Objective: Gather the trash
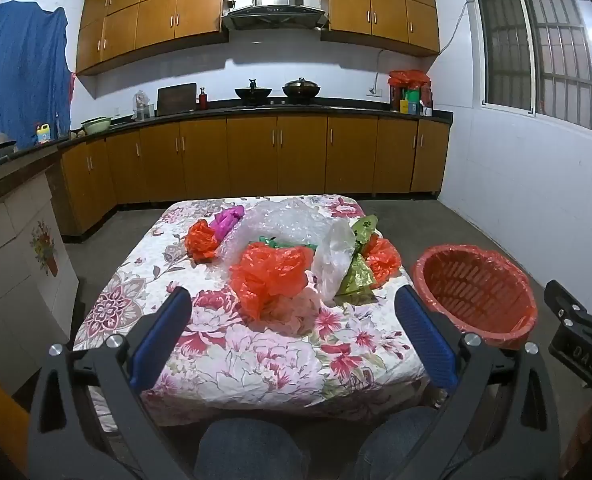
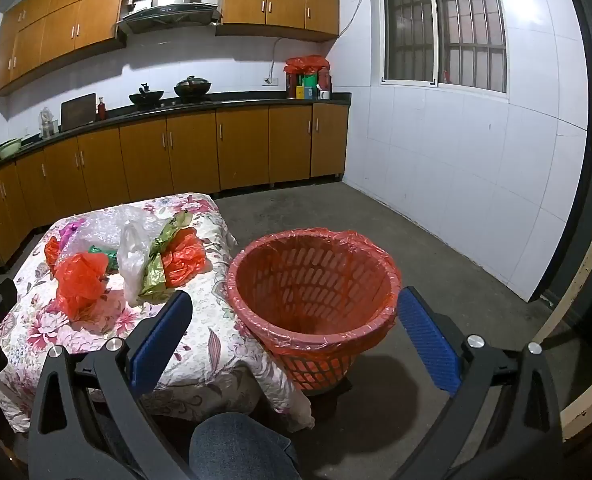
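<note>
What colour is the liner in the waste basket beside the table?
Red-orange, a thin translucent plastic liner folded over the basket rim; clearest in the right wrist view.

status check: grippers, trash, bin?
Left gripper open, empty. Right gripper open, empty. Crumpled plastic bags all on table. Lined basket empty beside table; path clear.

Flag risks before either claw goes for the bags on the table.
1. The bags lie bunched: the front orange bag touches the bubble wrap, so one pull may drag several.
2. The white bag and green bag overlap; a pinch may take both.
3. The lined basket stands off the table edge; light bags could miss it.
</note>
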